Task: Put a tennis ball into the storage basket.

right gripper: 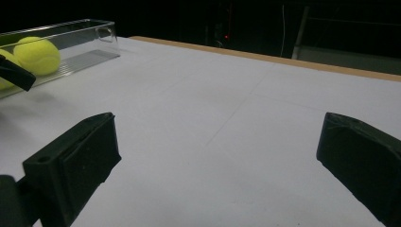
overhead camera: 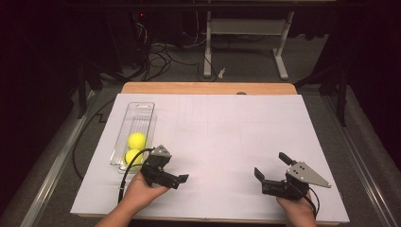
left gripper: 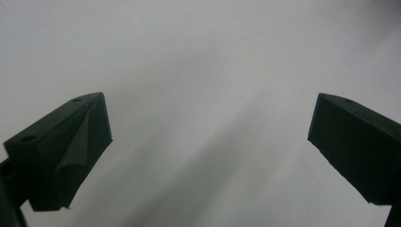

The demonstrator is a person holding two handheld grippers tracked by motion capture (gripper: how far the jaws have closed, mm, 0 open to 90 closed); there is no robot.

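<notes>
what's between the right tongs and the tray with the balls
Bare white table cover, plus the left tongs beside the clear tray holding two yellow balls; the high view shows it.

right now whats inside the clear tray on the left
Two yellow tennis balls sit at the near end of the clear tray; its far end is bare. The left gripper covers part of the nearer ball and the tray's near corner.
</notes>
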